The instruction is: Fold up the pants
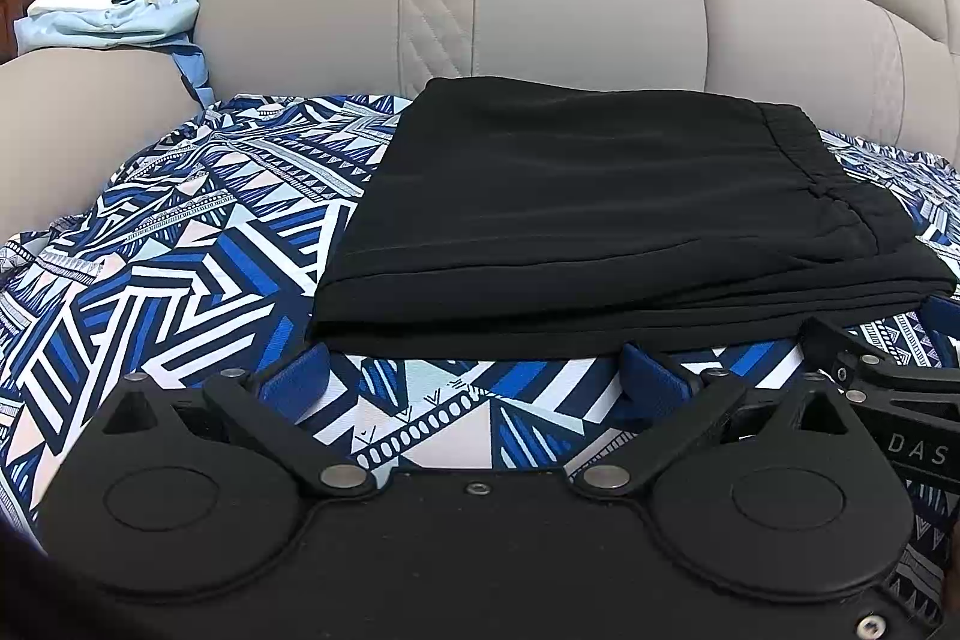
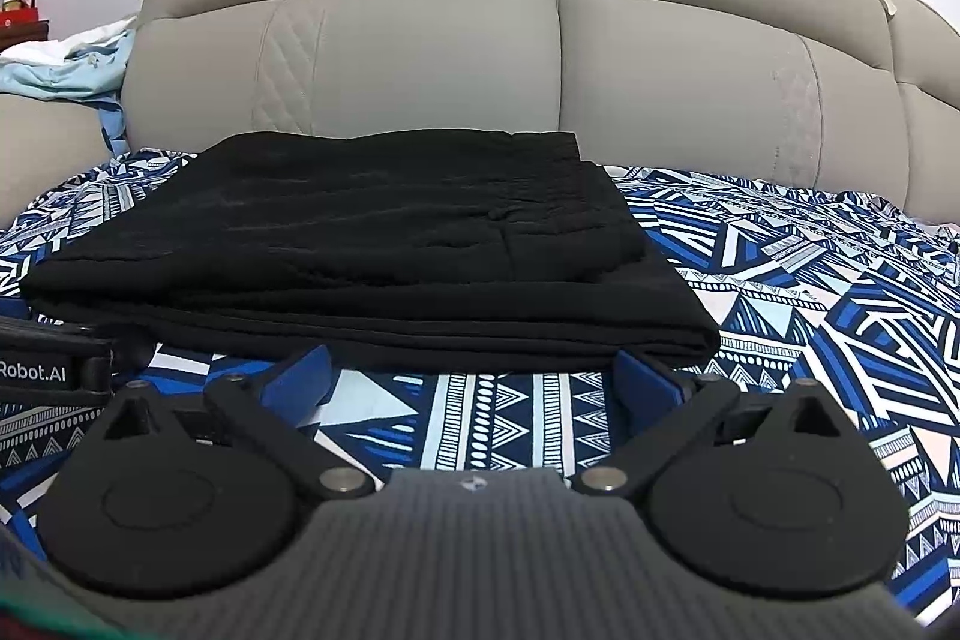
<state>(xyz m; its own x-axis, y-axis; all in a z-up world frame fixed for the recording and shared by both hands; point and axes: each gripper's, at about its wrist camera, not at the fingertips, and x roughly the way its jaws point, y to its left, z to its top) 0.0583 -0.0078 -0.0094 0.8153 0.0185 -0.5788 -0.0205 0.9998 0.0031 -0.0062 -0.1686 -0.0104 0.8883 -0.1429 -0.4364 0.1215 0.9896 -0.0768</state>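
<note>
On the patterned sheet (image 1: 198,280) lie the folded pants (image 1: 600,214), soft, light, limp; grip the layered near edge, since both grippers, left (image 1: 474,382) and right (image 2: 474,382), rest released.

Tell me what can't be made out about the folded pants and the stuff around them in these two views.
- Black pants: layer count unclear; dark fabric merges in both views.
- Waistband: details lost in black.
- Right gripper: cut off by the left view's right edge.
- Pale blue clothes: too small and distorted at the left edge to identify.
</note>
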